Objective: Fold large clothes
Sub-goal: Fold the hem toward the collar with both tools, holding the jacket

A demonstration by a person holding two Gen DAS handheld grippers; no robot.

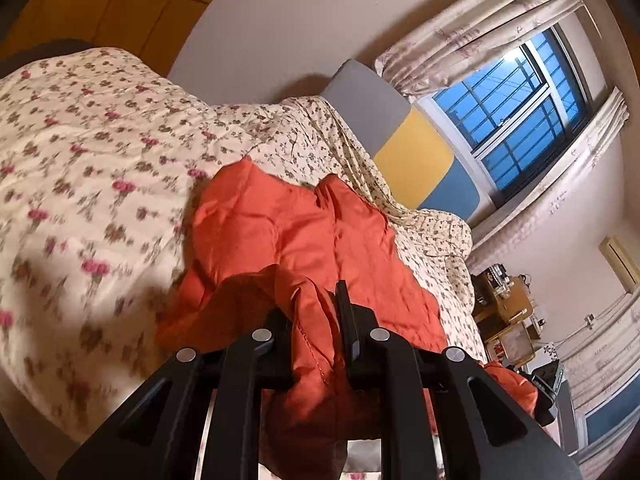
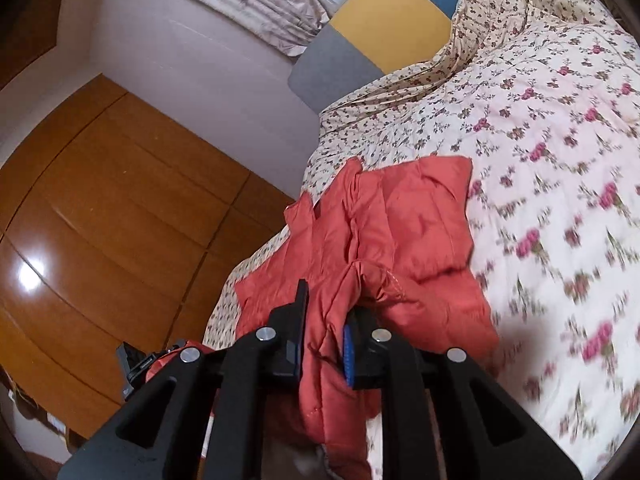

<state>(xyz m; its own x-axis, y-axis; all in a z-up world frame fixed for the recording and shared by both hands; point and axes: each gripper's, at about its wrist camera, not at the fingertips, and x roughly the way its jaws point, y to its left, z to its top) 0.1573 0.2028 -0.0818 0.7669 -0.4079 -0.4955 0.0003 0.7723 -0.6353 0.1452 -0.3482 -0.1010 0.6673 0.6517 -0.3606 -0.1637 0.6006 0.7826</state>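
Note:
An orange-red quilted jacket [image 1: 296, 224] lies on a bed with a floral cover [image 1: 80, 168]. My left gripper [image 1: 320, 320] is shut on a bunched edge of the jacket, which hangs down between its black fingers. In the right wrist view the same jacket [image 2: 400, 232] spreads over the bed's near corner. My right gripper [image 2: 324, 320] is shut on another bunched edge of it. Each gripper holds its edge lifted off the bed. The other gripper shows as a dark shape at the lower left of the right wrist view [image 2: 136, 364].
A grey, yellow and blue headboard [image 1: 404, 144] stands behind the bed under a curtained window [image 1: 516, 108]. A cluttered wooden side table [image 1: 504, 304] stands beside the bed. A wooden wardrobe [image 2: 120, 220] stands on the other side.

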